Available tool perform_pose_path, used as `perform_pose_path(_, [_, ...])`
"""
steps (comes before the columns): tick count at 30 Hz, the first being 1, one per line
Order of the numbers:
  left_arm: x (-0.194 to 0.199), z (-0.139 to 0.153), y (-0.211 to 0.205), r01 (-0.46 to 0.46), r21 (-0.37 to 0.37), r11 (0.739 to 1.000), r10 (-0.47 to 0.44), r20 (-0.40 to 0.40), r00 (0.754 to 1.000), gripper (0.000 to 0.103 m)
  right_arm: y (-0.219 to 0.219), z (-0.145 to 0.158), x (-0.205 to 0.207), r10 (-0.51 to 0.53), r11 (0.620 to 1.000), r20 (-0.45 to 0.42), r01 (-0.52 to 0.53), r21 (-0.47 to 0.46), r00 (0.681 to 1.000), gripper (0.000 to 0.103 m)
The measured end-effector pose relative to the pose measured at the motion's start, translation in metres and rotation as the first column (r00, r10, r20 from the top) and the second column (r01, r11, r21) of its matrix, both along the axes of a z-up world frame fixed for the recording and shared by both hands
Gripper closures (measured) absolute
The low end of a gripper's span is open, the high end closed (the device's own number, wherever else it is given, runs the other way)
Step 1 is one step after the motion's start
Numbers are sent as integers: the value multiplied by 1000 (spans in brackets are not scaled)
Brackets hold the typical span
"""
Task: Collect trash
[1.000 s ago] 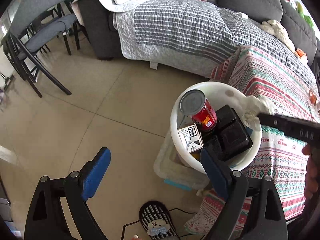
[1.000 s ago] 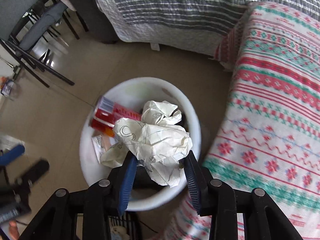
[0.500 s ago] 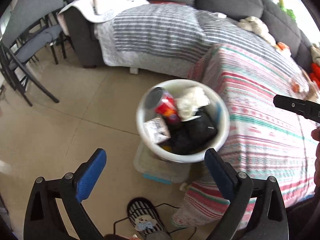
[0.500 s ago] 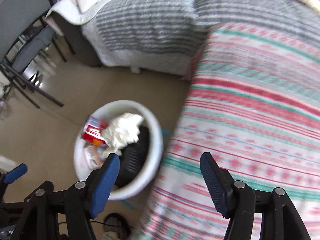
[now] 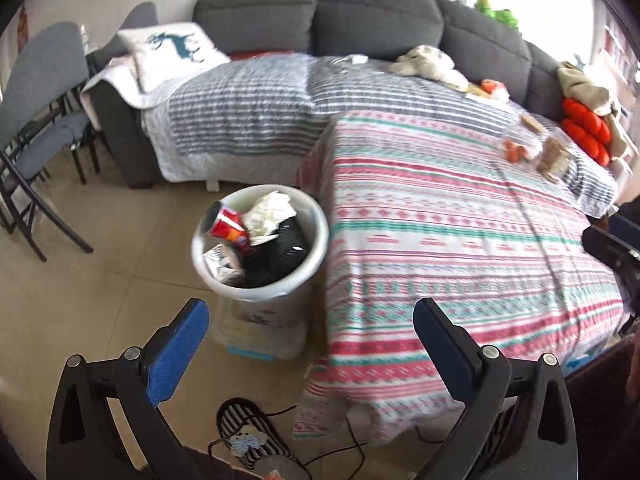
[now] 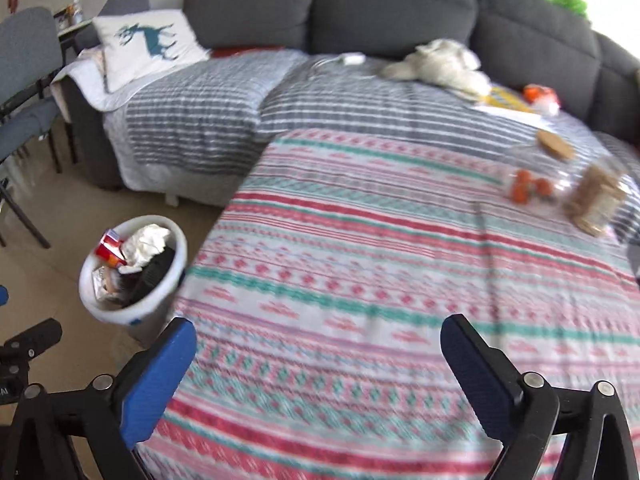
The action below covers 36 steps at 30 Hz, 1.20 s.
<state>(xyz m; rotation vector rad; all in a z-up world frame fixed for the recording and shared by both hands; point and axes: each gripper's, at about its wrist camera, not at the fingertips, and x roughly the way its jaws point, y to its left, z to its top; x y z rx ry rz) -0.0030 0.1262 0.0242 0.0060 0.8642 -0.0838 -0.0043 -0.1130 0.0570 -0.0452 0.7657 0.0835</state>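
A white trash bin [image 5: 308, 264] stands on the floor at the table's left edge; it also shows in the right wrist view [image 6: 176, 276]. It holds a red can [image 5: 228, 227], crumpled white paper [image 5: 269, 212], a black object [image 5: 280, 248] and a small carton. My left gripper [image 5: 311, 332] is open and empty, above the floor in front of the bin. My right gripper [image 6: 318, 344] is open and empty over the striped tablecloth [image 6: 380, 280]. Clear packs with orange and tan contents [image 6: 560, 188] lie at the table's far right.
A grey sofa [image 5: 360, 20] with a striped quilt, a deer pillow [image 5: 172, 52] and soft toys runs along the back. Folding chairs [image 5: 36, 128] stand at the left. A striped slipper [image 5: 248, 436] and a cable lie on the floor near me.
My right gripper opened and dropped the crumpled paper into the bin, then drew back over the table. Both grippers have pulled away from the bin, which now looks smaller.
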Motion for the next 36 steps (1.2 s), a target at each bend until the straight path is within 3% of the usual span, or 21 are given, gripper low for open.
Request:
perform_pose_path(3, [-14, 3, -9, -2, -9, 1000, 3, 21, 1000, 0, -11, -5, -19, -26, 999, 22, 25, 25, 999, 1])
perform_pose_path(10, [-30, 0, -25, -66, 35, 997, 63, 90, 994, 0, -29, -31, -36, -108, 994, 41, 109, -28, 993, 1])
perform_pose_path(12, [-29, -2, -26, -70, 28, 997, 67, 85, 994, 0, -34, -35, -33, -129, 990, 33, 130, -49, 991, 1])
perform_pose_path(16, [-27, -4, -28, -66, 27, 997, 64, 75, 995, 0, -41, -33, -34, -146, 989, 46, 146, -4, 988, 1])
perform_pose_path(36, [-24, -9, -27, -61, 16, 998, 60, 54, 997, 0, -38, -35, -32, -138, 990, 31, 137, 26, 990, 1])
